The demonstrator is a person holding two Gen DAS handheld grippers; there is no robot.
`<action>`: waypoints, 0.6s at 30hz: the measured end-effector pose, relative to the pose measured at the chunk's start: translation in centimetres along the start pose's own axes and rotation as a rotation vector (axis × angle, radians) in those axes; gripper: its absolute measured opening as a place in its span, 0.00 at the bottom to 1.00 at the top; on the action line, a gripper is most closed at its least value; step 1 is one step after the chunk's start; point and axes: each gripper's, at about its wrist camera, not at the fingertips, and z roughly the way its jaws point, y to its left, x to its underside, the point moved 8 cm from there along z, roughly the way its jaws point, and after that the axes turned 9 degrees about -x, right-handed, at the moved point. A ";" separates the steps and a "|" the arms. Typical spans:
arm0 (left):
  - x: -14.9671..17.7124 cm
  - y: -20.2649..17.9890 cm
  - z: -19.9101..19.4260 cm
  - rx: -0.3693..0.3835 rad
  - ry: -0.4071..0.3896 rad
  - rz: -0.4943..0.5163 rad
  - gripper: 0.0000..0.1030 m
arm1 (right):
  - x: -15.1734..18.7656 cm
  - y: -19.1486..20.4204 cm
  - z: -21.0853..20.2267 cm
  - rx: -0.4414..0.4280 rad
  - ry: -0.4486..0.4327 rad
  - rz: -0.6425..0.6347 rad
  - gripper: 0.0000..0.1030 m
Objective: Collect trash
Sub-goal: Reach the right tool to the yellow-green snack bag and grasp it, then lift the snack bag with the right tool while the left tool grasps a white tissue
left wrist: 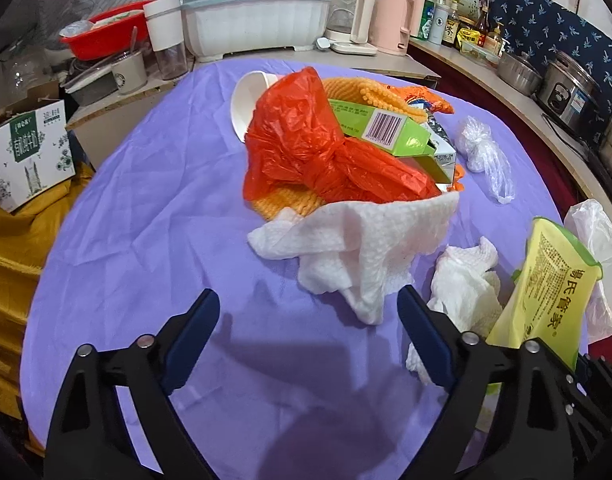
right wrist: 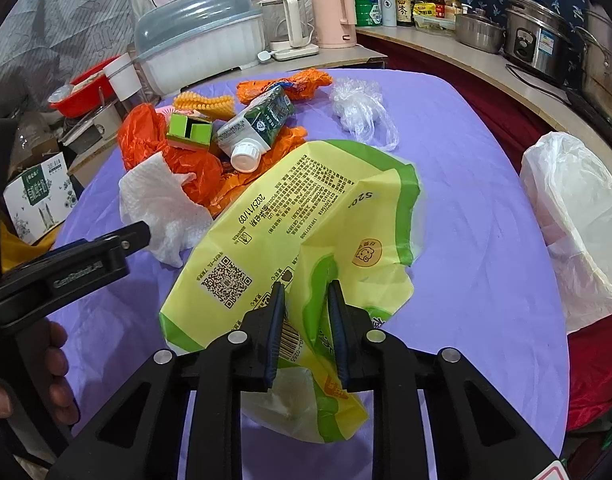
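Observation:
A trash pile lies on the purple tablecloth [left wrist: 146, 208]: a red plastic bag [left wrist: 306, 148], a green box [left wrist: 377, 124], a paper cup [left wrist: 246, 100] and a white paper towel [left wrist: 357, 248]. My left gripper [left wrist: 307, 304] is open and empty, just short of the towel. My right gripper [right wrist: 306, 292] is shut on a yellow-green plastic package [right wrist: 298, 216], which also shows in the left wrist view [left wrist: 545, 288]. A milk carton [right wrist: 258, 124], the red bag [right wrist: 146, 132] and the towel [right wrist: 158, 204] lie beyond it. The left gripper's arm [right wrist: 66, 264] shows at left.
A crumpled tissue [left wrist: 461, 284] and a clear plastic bag [left wrist: 485, 156] lie at the right. A white plastic bag [right wrist: 577, 224] hangs at the table's right edge. Kettles [right wrist: 329, 12], a dish container [left wrist: 254, 12], pots [right wrist: 537, 40] and bottles stand behind. A cardboard box [left wrist: 30, 156] sits left.

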 end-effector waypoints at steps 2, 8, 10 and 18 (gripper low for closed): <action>-0.1 -0.3 0.5 0.014 0.011 -0.004 0.72 | -0.1 -0.1 -0.1 -0.006 -0.003 0.008 0.17; -0.1 -1.4 1.3 0.041 0.036 0.008 0.42 | -0.3 -0.3 -0.7 -0.012 -0.017 0.017 0.14; 0.0 -1.6 1.3 0.048 0.038 0.012 0.30 | -0.4 -0.5 -0.9 -0.013 -0.023 0.018 0.13; 0.3 -1.6 -0.2 0.040 0.017 0.022 0.09 | -0.4 -1.1 -2.8 -0.018 -0.057 0.029 0.12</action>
